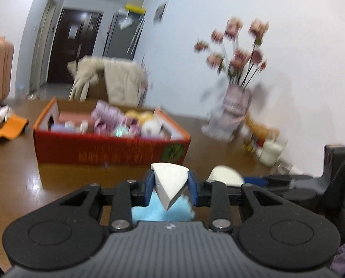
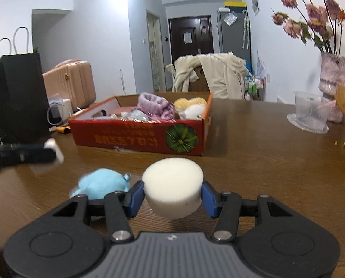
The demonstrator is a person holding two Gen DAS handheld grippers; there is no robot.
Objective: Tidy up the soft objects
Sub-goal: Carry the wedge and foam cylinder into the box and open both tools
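**A:** Which step is this?

**B:** The carry, I'd say. The left hand-held gripper [image 1: 170, 186] is clamped on a white wedge sponge [image 1: 170, 183], lifted off the surface [image 1: 56, 185]. The right hand-held gripper [image 2: 173, 195] is squeezing a round white sponge [image 2: 173, 185], also lifted.

**A:** Where do they go?

**B:** Probably the red box [image 2: 140, 139] farther back on the surface, already holding a purple knit piece [image 2: 155, 105] and a yellow plush [image 2: 191, 104].

**A:** Anything left out?

**B:** A blue plush [image 2: 103, 184] lies on the near surface, left of the round sponge.

**A:** Next move?

**B:** Bring both sponges forward over the box's near wall, then release into a free spot.
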